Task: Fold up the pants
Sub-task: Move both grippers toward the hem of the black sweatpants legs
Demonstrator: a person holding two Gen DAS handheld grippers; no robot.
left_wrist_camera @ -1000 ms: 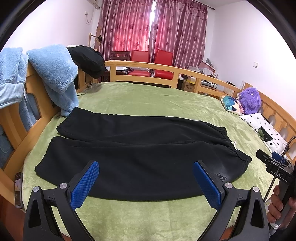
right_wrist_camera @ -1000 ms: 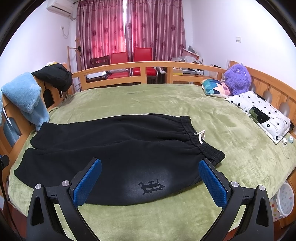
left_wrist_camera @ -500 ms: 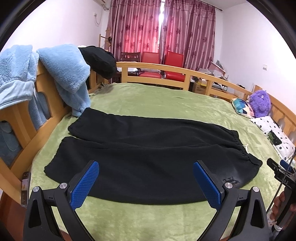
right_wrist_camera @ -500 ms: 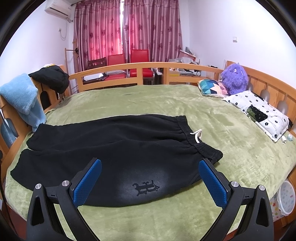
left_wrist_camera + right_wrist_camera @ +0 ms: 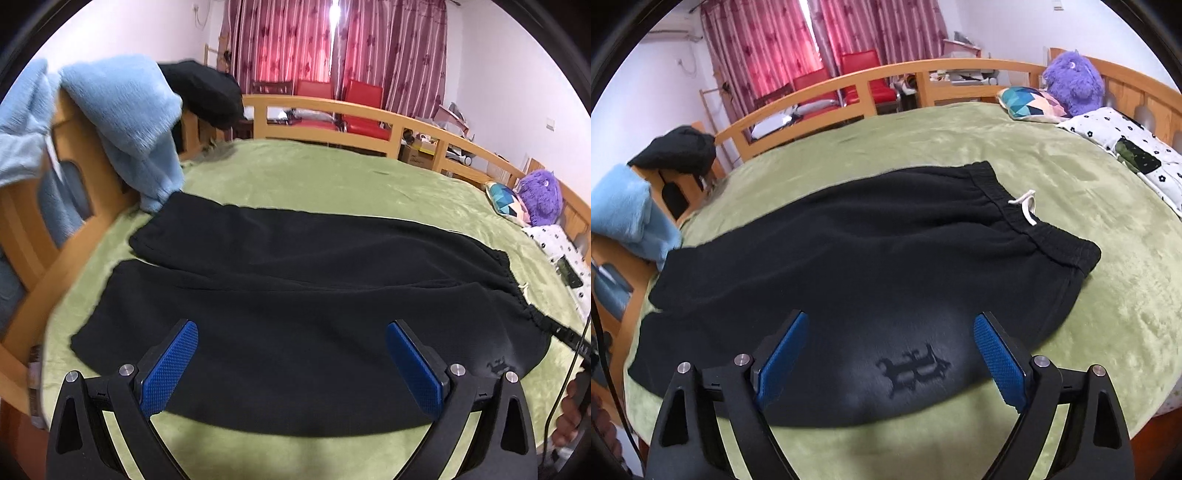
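Right wrist view: pants (image 5: 871, 258) flat mid-frame on green blanket (image 5: 1089, 206); right gripper (image 5: 890, 354) jaws closing, nothing between them yet; left gripper (image 5: 291, 363) released, empty; risk: pinching blanket w/ hem, dragging both.

Left gripper (image 5: 291, 363): black frame, two blue-padded fingers (image 5: 170, 369) spread wide, nothing between them, pointed forward and downward.

Right gripper (image 5: 890, 354): same build, blue-padded fingers (image 5: 999, 360) wide apart but closing, nothing pressed between the pads, angled downward with a slight roll.

Right hand (image 5: 570, 413): glimpsed at the edge of the left wrist view, apparently wrapped around a dark handle; the view is too cropped to be sure.
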